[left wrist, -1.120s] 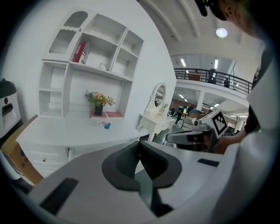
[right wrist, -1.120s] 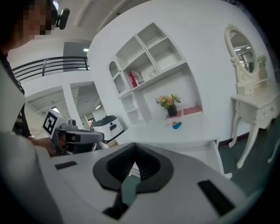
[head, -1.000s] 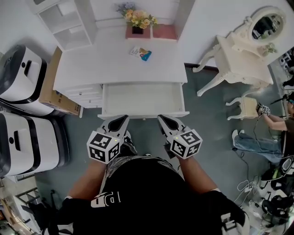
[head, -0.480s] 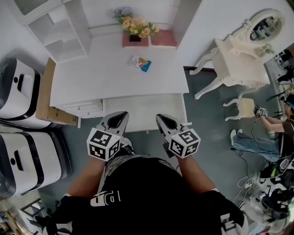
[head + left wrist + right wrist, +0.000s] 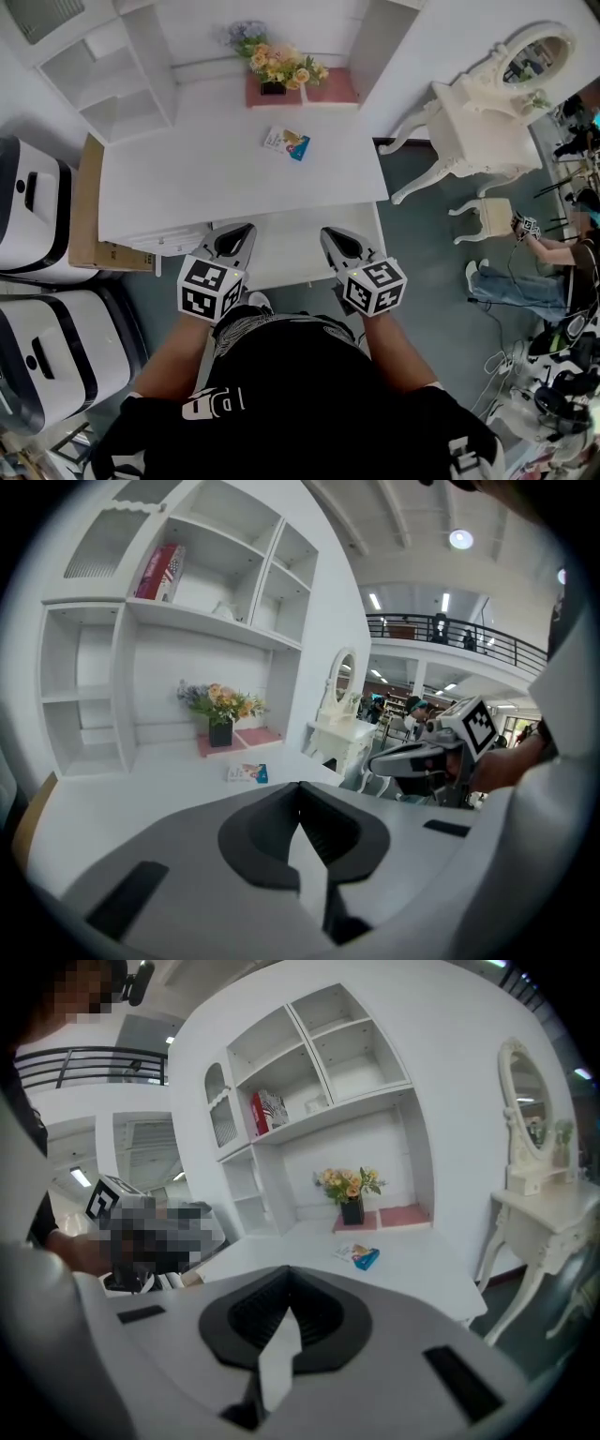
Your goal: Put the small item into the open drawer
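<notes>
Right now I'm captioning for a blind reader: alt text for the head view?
A person holds the left gripper and right gripper, jaws shut, empty, over the open drawer of a white desk. A packet lies on it near flowers.

Well ahead of the left gripper (image 5: pixel 239 234) stands a flower vase (image 5: pixel 278 67). A white dressing table (image 5: pixel 473 117) and stool (image 5: pixel 489 217) sit out beyond the right gripper (image 5: pixel 336 240). A cardboard box (image 5: pixel 87 211) lies outside the left one.
</notes>
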Tool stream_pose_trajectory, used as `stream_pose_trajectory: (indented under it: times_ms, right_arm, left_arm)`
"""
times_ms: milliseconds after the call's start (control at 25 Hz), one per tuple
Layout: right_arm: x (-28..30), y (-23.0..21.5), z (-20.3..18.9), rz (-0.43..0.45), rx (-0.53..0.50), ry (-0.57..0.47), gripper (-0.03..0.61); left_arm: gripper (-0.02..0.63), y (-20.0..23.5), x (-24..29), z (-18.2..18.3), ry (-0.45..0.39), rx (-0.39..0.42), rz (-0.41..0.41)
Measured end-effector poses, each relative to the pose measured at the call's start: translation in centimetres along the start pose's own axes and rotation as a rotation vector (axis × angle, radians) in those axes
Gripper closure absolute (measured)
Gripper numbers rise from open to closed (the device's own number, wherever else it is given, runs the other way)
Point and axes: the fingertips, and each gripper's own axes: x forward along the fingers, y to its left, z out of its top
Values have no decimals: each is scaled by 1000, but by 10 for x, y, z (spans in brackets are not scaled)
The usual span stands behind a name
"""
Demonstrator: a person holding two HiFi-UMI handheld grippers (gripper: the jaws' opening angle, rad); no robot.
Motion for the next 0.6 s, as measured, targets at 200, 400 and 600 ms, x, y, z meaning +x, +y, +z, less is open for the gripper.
stream_pose_trajectory:
  times_ms: [200,400,600]
  right_arm:
    - [23,-2,1,-27,-38,24,569]
    - [36,-3,5,-12,-57,51,569]
    - [50,-13,8,5,-115,84,569]
  left_arm:
    - [600,11,5,-7,17,8,-47]
    - [600,15,9,-11,15,-18,-65]
    - [600,22,15,-10,14,-34,-25]
